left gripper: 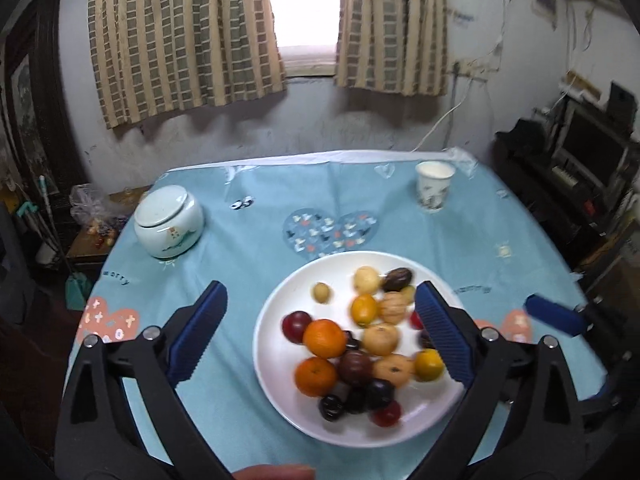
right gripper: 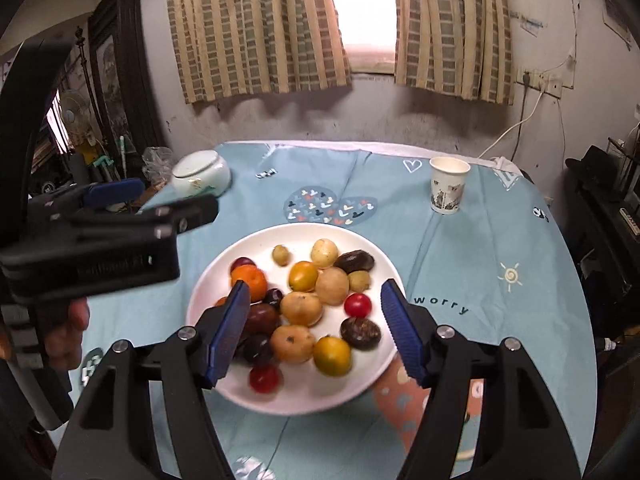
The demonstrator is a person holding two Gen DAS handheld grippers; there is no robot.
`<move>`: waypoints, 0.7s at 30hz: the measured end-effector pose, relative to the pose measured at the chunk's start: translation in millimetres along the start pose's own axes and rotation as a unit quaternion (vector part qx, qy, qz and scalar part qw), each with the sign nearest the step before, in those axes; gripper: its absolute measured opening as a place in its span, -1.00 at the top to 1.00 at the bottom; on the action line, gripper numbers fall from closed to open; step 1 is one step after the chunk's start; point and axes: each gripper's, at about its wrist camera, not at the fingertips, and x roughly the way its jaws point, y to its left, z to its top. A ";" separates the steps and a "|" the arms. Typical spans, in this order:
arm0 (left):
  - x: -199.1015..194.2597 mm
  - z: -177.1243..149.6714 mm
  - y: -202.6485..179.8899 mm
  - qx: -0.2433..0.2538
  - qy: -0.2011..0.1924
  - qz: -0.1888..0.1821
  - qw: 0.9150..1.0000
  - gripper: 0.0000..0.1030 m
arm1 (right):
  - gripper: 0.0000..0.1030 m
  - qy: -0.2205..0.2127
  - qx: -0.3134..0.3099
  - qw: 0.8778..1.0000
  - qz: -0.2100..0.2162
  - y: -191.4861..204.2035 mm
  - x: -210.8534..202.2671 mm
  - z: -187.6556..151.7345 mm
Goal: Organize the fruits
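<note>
Fruits (right gripper: pixel 304 308), heaped on a white plate (right gripper: pixel 208 280), are seen directly ahead of the half-open, empty right gripper (right gripper: pixel 316 332), with the wide-open, empty left gripper (left gripper: pixel 320 336) offset leftward.

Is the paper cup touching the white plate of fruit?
Apart. In the right wrist view, bare blue tablecloth lies between the paper cup and the rim of the white plate; the left wrist view shows the same gap.

One white plate (right gripper: pixel 224 384), one lidded ceramic jar (right gripper: pixel 200 176), one paper cup (right gripper: pixel 448 192), two curtains (right gripper: pixel 256 28). On the plate: two oranges (left gripper: pixel 324 338), two red cherry tomatoes (right gripper: pixel 358 305), three yellow fruits (right gripper: pixel 332 356); remaining pale and dark fruits too blurred to count.
</note>
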 end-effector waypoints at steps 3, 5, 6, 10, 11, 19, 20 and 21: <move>-18.2 0.4 -0.9 -0.006 -0.008 -0.011 1.000 -0.88 | -0.33 -0.010 0.002 1.000 -0.002 4.9 -18.6 -4.0; -27.1 0.0 -0.5 -0.011 -0.012 -0.011 1.000 -0.88 | -0.33 -0.017 -0.001 1.000 -0.003 10.1 -31.1 -6.4; -32.4 -1.1 -0.5 -0.012 -0.014 -0.009 1.000 -0.89 | -0.33 -0.020 -0.003 1.000 -0.004 12.7 -36.1 -7.3; -48.9 -6.4 1.7 -0.017 -0.018 -0.001 1.000 -0.95 | -0.33 -0.029 -0.012 0.999 -0.004 24.1 -51.3 -9.9; -51.3 -7.3 2.5 -0.019 -0.018 -0.003 1.000 -0.95 | -0.33 -0.031 -0.015 0.999 -0.006 27.4 -55.4 -10.4; -76.4 -17.2 10.8 -0.026 -0.042 0.022 0.999 -0.94 | -0.33 -0.040 -0.032 0.999 -0.001 46.0 -71.7 -15.1; -78.7 -17.7 11.4 -0.026 -0.044 0.022 0.998 -0.94 | -0.33 -0.040 -0.035 0.999 -0.001 48.5 -72.7 -15.8; -81.2 -18.1 11.9 -0.026 -0.045 0.024 0.998 -0.94 | -0.33 -0.041 -0.036 0.999 0.000 50.3 -74.1 -16.6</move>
